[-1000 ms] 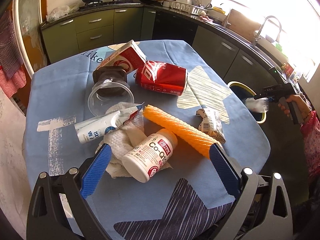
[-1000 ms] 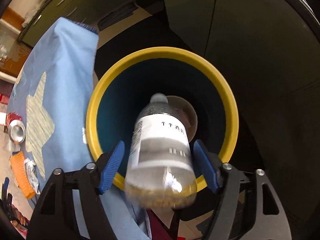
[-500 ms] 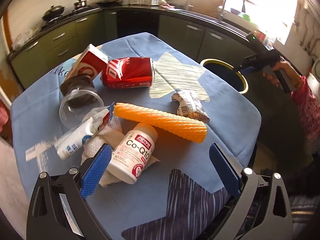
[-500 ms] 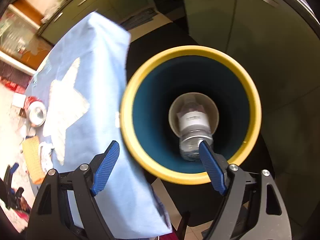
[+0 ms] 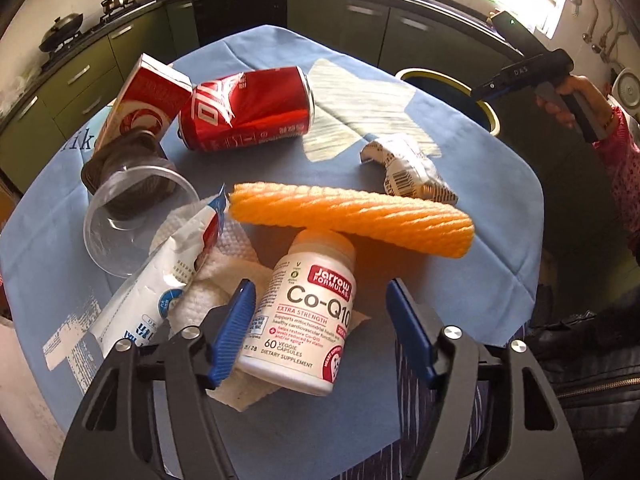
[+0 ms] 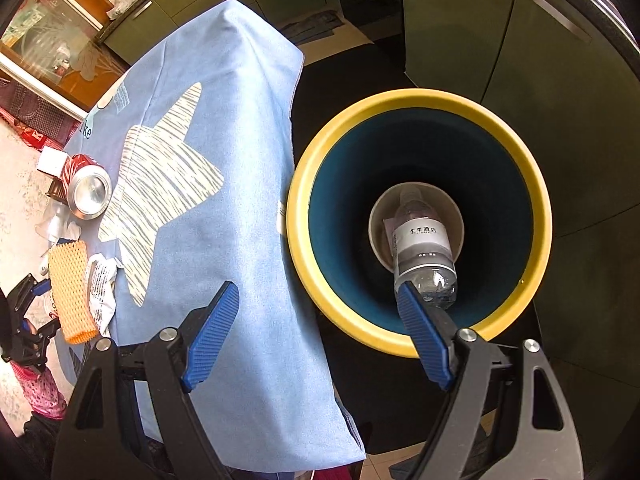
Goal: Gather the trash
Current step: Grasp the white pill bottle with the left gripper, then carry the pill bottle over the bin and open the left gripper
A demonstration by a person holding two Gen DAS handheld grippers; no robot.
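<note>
A white Co-Q10 supplement bottle [image 5: 308, 312] lies on a paper towel [image 5: 224, 280] on the blue tablecloth. My left gripper [image 5: 322, 332] straddles it with its jaws closing; the right pad still stands apart from it. Beyond lie an orange foam sleeve [image 5: 352, 220], a crumpled wrapper [image 5: 408, 168], a red can [image 5: 248, 108], a red-white carton [image 5: 144, 104], a clear cup [image 5: 136, 216] and a white-blue pouch [image 5: 160, 296]. My right gripper [image 6: 316, 296] hangs open and empty over the yellow-rimmed bin [image 6: 420, 98]. A clear water bottle [image 6: 424, 248] lies inside the bin.
The bin [image 5: 440, 76] stands on the floor just off the table's far right edge. Green kitchen cabinets [image 5: 360, 20] run behind the table. A hand in a pink sleeve [image 5: 616, 160] holds the right gripper beside the bin.
The water bottle left my right gripper and dropped into the bin. My left gripper came down over the supplement bottle, rolled, and its jaws narrowed.
</note>
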